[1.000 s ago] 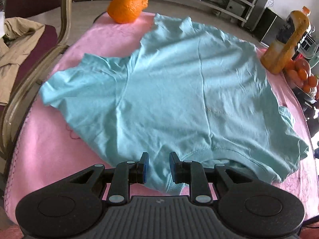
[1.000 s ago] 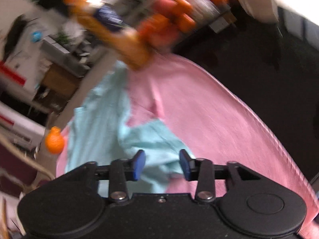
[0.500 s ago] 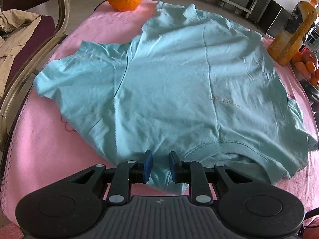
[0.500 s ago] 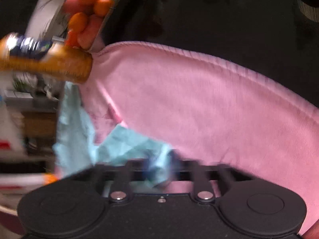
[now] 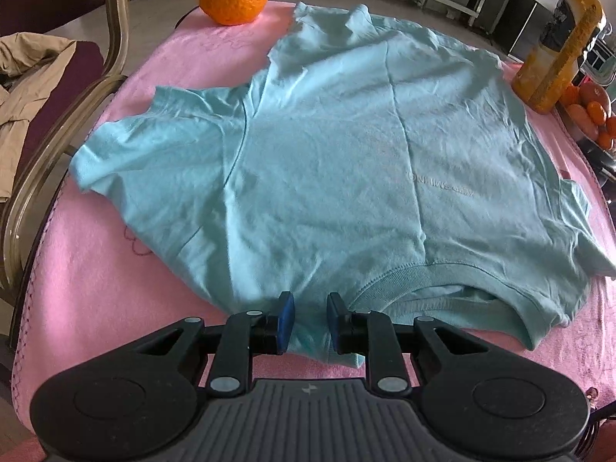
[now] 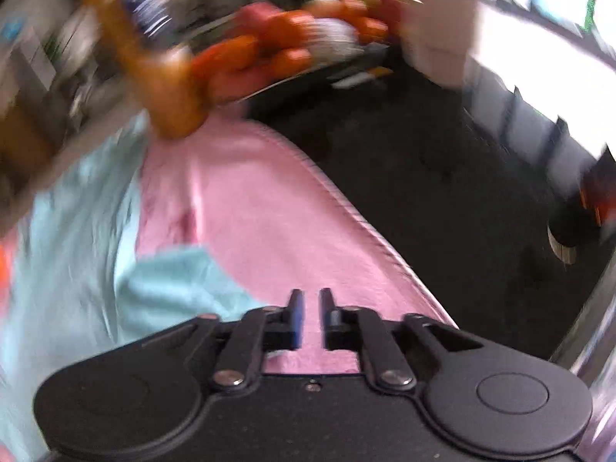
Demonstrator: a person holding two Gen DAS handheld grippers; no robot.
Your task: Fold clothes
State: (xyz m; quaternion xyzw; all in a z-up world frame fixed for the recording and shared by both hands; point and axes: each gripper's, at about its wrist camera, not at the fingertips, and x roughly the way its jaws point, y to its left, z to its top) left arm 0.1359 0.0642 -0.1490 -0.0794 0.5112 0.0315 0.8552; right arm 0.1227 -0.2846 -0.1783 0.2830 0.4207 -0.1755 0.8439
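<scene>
While my left hand-held gripper [image 5: 310, 317] sits parted over the shirt [image 5: 346, 161] shoulder, shirt lies flat.
Right hand-held gripper [image 6: 311, 317] nearly closed, empty, beside sleeve [image 6: 181, 288]; spread for folding.

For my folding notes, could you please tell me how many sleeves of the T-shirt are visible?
2: the left sleeve lies spread flat on the pink cloth by the chair; the right sleeve lies rumpled at the opposite edge, below the juice bottle.
</scene>
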